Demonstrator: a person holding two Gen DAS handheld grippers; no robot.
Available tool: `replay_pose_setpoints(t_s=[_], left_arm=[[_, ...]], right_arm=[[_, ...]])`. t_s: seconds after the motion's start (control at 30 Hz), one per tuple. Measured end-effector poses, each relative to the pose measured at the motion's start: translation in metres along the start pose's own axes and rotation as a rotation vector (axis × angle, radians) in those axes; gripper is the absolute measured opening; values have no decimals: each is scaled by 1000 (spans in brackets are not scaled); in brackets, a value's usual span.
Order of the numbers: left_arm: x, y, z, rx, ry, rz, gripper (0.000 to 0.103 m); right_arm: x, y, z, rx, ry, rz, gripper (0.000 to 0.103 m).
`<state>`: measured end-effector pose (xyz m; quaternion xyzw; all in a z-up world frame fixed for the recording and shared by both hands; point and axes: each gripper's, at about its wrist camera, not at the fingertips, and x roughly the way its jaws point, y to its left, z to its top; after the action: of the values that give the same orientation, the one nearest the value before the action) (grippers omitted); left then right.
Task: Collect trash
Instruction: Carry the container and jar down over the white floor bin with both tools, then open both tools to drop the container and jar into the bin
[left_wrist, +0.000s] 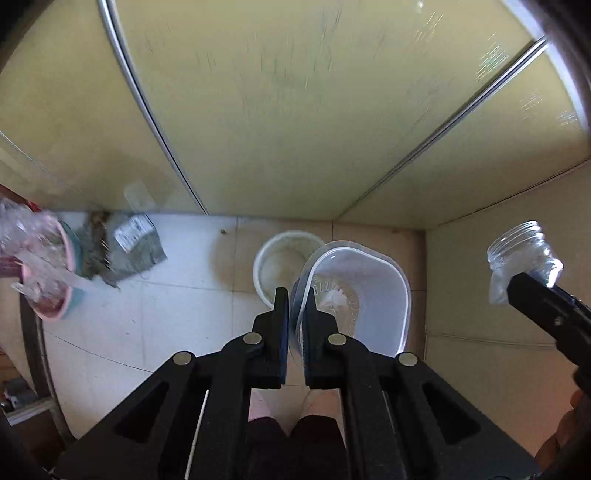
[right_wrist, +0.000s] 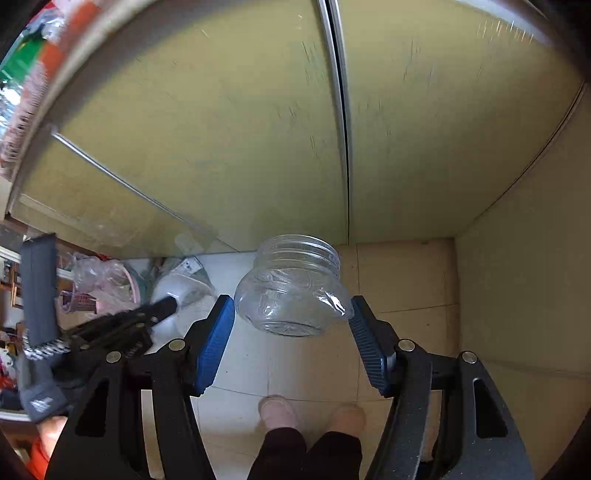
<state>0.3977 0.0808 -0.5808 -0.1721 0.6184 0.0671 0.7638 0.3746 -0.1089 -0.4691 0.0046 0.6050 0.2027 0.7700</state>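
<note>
One clear jar (right_wrist: 291, 288) lies tilted between the jaws, mouth facing cabinet.

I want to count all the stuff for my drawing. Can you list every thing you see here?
plastic tub: one, clear, pinched at its rim by the left gripper.
plastic jar: one, clear, between the right gripper fingers.
bucket: one, white, on the floor by the cabinet.
basin: one, pink, far left, holding clear plastic.
grey packet: one, floor beside the basin.
cabinet doors: yellow-green, ahead.
floor tiles: pale, below.
person's feet: two, pale slippers, bottom.
</note>
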Motion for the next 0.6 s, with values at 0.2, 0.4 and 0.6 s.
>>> replay_pose_setpoints(t_s=[0.2,0.4,0.6], left_arm=[[78,11,-2,-20,47,-18,5],[111,13,2,-16,29,-65,8],[123,19,5,-18,25,-54,42]], right_arm=[[55,-10,-5,-9,16,24,61],[82,-9,0,-44,7,54,61],[92,-7,3,-101,25,29,67]])
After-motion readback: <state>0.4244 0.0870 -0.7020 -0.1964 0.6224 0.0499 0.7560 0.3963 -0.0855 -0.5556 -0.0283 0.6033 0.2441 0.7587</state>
